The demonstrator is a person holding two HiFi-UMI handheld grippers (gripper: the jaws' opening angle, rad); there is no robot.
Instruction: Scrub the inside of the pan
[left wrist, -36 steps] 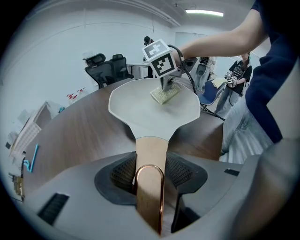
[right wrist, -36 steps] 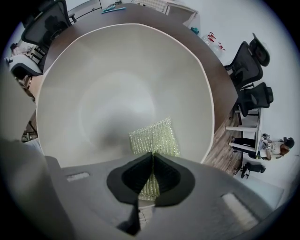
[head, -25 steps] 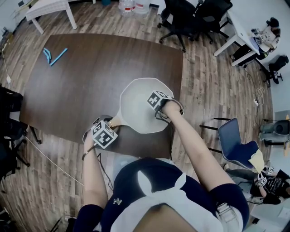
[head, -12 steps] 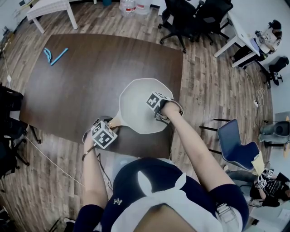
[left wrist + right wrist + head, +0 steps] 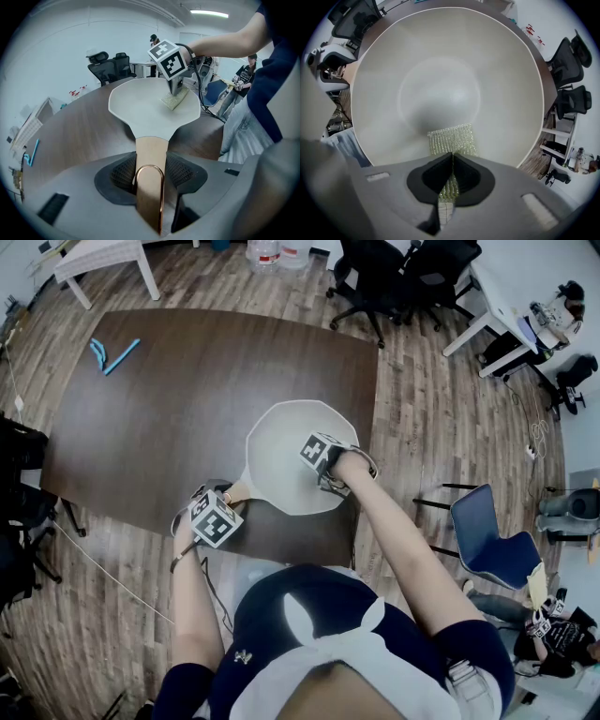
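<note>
Clamping the pan (image 5: 281, 446) by its wooden handle (image 5: 151, 152) with the left gripper (image 5: 150, 176), jaws pressed in on both sides, copper hanging loop (image 5: 150, 166) right between them. Over on the right gripper (image 5: 452, 177): jaws all but together, pinching a yellowish mesh scrub cloth (image 5: 451, 139), free end fanned out and lying flat on the pale inside of the pan, toward the right side of the bowl. Sitting at the near edge of the dark surface (image 5: 187, 399), toward its right corner, handle pointing back at the person. Far left corner: a blue tool (image 5: 111, 354), well apart.
</note>
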